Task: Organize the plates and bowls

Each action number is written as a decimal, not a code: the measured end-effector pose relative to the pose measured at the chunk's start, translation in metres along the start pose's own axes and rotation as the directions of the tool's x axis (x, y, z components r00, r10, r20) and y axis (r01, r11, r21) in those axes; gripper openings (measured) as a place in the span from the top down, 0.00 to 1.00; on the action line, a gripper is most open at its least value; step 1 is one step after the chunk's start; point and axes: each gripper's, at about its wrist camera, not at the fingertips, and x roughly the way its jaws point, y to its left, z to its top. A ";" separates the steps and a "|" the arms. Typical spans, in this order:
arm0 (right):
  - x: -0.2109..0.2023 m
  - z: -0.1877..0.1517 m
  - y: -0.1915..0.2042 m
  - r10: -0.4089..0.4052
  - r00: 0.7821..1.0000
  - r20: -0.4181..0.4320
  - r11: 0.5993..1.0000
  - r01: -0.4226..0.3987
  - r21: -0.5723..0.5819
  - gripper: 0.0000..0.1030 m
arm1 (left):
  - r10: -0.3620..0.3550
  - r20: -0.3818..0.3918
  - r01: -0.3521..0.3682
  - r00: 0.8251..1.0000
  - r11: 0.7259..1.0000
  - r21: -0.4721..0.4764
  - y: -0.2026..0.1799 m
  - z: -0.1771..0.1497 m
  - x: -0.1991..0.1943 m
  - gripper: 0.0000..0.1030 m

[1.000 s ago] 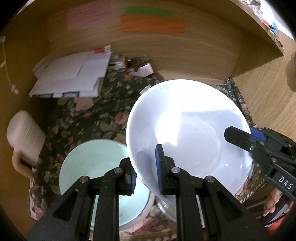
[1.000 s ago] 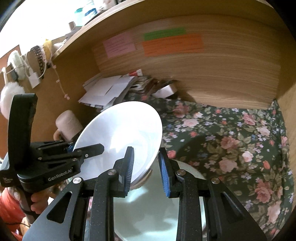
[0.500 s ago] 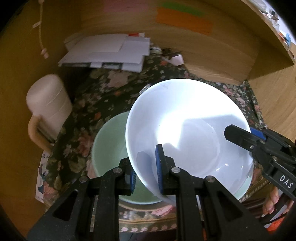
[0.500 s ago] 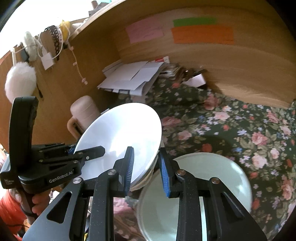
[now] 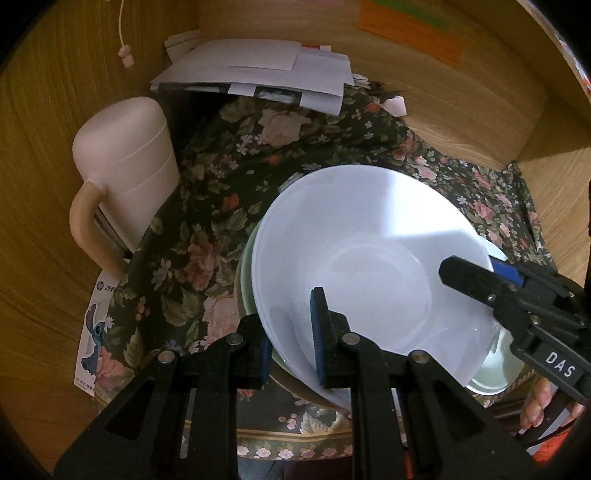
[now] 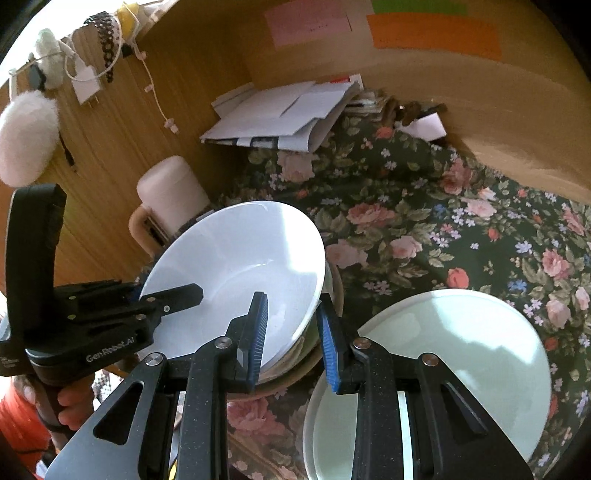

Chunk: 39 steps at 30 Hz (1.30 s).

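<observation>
White bowl (image 5: 369, 266): gripped at two rim spots, tilted, sitting low over stacked dishes; pale green bowl (image 5: 246, 280) peeking out underneath on its left side in left wrist view.
Left tool (image 5: 291, 332): clenched on near rim of white bowl, one blue pad inside, other outside the wall.
Right tool (image 6: 291, 332): clenched on opposite rim of same bowl, pads either side of wall; seen in left view entering from right w/ fingers of a hand (image 5: 535, 402) below.
Pale green plate (image 6: 461, 354): flat on floral cloth, just right of bowl stack in right wrist view, partly hidden by right tool's finger.
Tan plate (image 6: 295, 373): edge showing under the bowl stack; exact count of dishes in stack can't tell.
Worktop (image 6: 424, 229): covered w/ dark floral cloth, wooden walls around.
Pink mug (image 5: 125, 162): upside down, left of bowls, well apart, by wooden side wall.
Papers (image 5: 266, 74): stacked at back corner.
Orange note (image 6: 436, 35): stuck on back wall.
</observation>
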 end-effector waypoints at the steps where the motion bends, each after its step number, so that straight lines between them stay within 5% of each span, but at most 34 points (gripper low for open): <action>1: 0.002 -0.001 -0.001 0.002 1.000 -0.005 1.000 -0.002 0.004 0.76 | 0.000 0.001 0.000 1.000 1.000 0.001 0.000 0.000 0.001 0.84; 12: 0.007 -0.002 -0.005 -0.009 1.000 -0.020 1.000 0.009 -0.011 0.73 | 0.022 0.011 -0.022 1.000 1.000 0.009 0.002 0.006 0.009 0.84; 39: 0.006 -0.002 -0.008 -0.004 1.000 -0.026 1.000 0.004 0.002 0.66 | -0.050 -0.022 0.049 0.998 0.996 -0.078 0.015 0.018 -0.003 0.82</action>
